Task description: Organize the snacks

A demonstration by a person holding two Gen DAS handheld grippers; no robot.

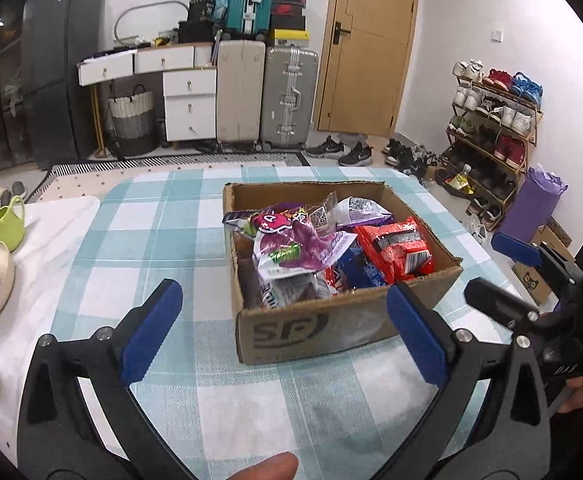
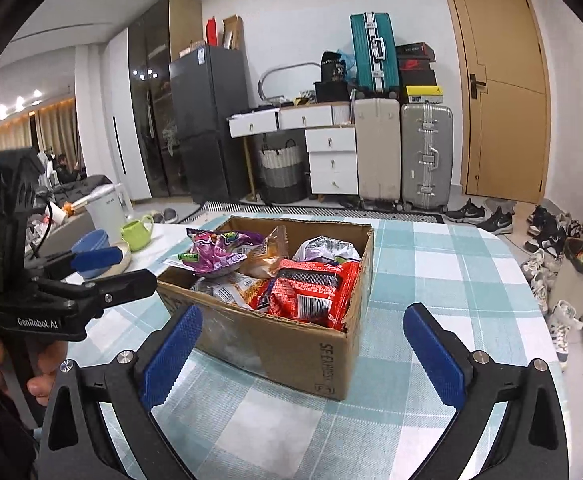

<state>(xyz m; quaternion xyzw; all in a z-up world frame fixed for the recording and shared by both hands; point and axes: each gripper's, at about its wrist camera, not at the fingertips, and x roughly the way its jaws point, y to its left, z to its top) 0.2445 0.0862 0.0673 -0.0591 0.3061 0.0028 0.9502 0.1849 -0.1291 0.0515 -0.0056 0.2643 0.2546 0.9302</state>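
Both jaws stand wide and hold nothing: the left gripper [image 1: 283, 332] and right gripper [image 2: 303, 352] hang just short of the cardboard box [image 1: 315, 328] on the checked counter [image 1: 151, 240]. Snack packets [image 1: 395, 250] are heaped inside, apparently gathered there for tidiness.

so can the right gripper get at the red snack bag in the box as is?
Probably yes: the right gripper is open and empty, and the red snack bag lies uncovered atop the cardboard box.
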